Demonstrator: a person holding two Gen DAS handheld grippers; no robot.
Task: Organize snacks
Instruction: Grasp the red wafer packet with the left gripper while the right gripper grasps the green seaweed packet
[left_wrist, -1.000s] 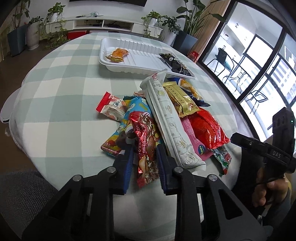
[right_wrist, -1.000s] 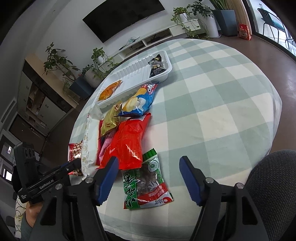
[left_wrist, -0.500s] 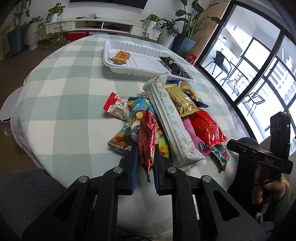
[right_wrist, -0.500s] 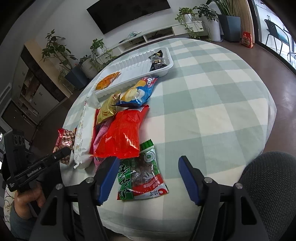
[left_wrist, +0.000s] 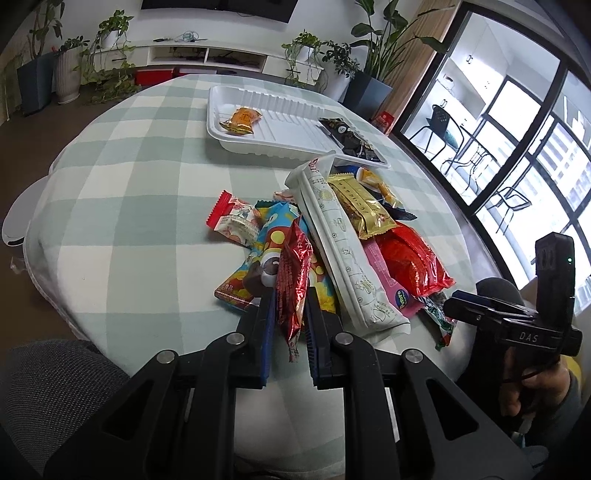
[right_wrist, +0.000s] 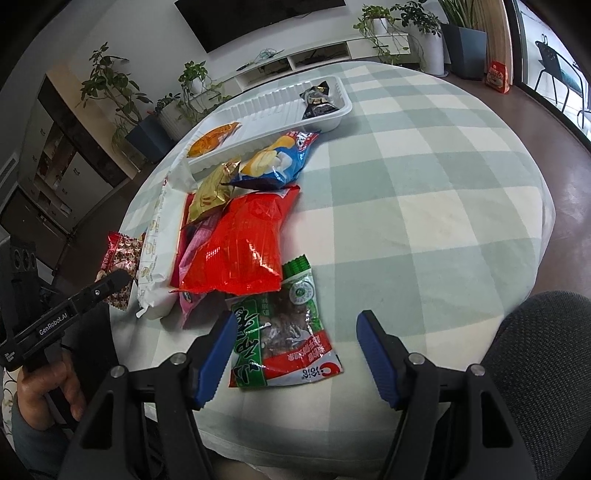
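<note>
My left gripper (left_wrist: 290, 299) is shut on a red foil snack packet (left_wrist: 291, 269), which stands on edge above the snack pile. The pile holds a long white packet (left_wrist: 343, 251), a gold packet (left_wrist: 362, 210), a red bag (left_wrist: 413, 258) and a blue cartoon packet (left_wrist: 273, 232). My right gripper (right_wrist: 297, 321) hangs over a green seaweed packet (right_wrist: 280, 332). Its jaws are opening and the packet lies flat on the cloth between them, unpressed. The white tray (left_wrist: 280, 122) at the far side holds an orange packet (left_wrist: 240, 120) and a black packet (left_wrist: 347, 136).
The round table (right_wrist: 424, 184) has a green-and-white checked cloth. A blue chip bag (right_wrist: 277, 158) lies against the tray (right_wrist: 258, 107). Grey chair upholstery (right_wrist: 535, 369) sits at the near table edge. Potted plants and a low TV cabinet stand beyond the table.
My left gripper has shut on the red foil packet and raised it on edge off the pile. The right gripper stays over the green packet, slightly turned.
</note>
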